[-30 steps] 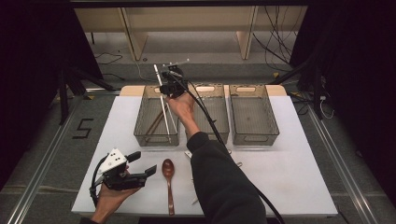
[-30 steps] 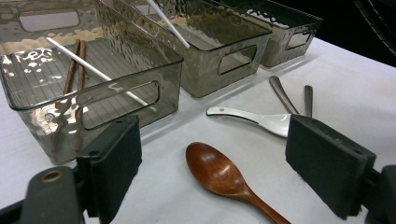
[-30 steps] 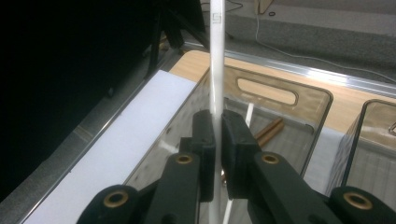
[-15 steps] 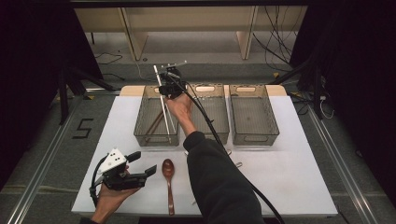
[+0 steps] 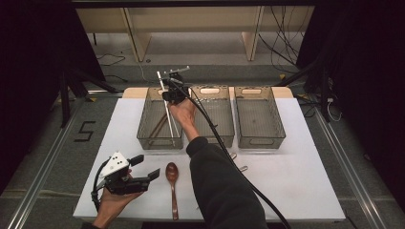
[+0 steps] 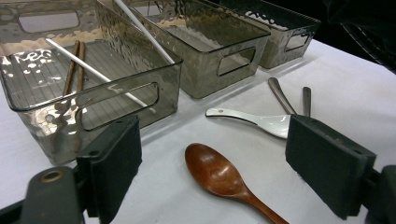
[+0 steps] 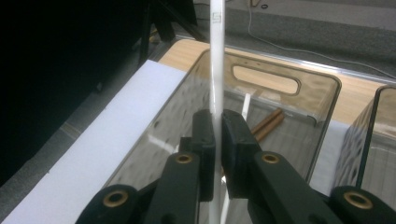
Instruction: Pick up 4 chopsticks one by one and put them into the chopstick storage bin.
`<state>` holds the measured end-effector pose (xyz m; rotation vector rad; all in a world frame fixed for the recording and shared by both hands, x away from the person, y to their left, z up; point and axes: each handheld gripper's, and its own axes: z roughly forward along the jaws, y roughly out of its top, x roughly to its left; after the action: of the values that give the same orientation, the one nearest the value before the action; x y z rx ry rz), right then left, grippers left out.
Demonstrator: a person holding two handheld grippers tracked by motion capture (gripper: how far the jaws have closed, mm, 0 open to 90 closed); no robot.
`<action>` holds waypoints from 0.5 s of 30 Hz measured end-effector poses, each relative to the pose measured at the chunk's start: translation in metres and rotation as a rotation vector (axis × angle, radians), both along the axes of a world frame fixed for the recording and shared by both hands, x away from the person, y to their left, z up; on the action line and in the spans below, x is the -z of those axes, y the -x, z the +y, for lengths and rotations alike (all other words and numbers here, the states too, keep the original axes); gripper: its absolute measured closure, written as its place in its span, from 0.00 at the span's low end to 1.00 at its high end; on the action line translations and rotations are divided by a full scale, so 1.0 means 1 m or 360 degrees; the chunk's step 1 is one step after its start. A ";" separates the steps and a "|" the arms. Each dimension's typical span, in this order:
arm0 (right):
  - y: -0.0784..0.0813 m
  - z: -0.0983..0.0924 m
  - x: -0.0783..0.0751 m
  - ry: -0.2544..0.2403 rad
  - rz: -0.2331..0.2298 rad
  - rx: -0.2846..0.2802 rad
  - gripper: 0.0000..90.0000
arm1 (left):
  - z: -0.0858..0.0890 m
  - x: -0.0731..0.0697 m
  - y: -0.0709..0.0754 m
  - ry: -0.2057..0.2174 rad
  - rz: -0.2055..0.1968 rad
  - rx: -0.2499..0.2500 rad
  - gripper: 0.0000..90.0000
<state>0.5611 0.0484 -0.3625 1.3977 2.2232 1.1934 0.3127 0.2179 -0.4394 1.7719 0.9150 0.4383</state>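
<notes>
My right gripper hovers over the left clear bin, shut on a white chopstick that stands steeply with its lower end down in the bin. In the right gripper view the jaws pinch the white chopstick at mid-length. On the floor of the bin lie a pair of brown chopsticks and another white chopstick. My left gripper rests open in a hand at the front left, its jaws either side of a wooden spoon lying on the table, not touching it.
A middle bin and a right bin stand beside the left one. A white ceramic spoon and two metal handles lie on the white table right of the wooden spoon.
</notes>
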 end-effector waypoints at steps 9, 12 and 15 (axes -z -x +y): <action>-0.001 -0.001 0.011 -0.0007 0.0028 0.0009 0.94 | 0.000 0.000 0.000 0.0000 0.0002 -0.0001 0.20; 0.000 0.001 0.013 0.0004 0.0036 0.0007 0.94 | 0.000 0.000 0.000 0.0001 0.0002 -0.0001 0.20; 0.000 0.001 0.016 0.0021 0.0059 0.0011 0.93 | 0.000 0.000 0.000 -0.0001 0.0001 0.0000 0.20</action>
<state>0.5614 0.0497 -0.3786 1.4323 2.2452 1.1576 0.3126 0.2180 -0.4395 1.7724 0.9159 0.4379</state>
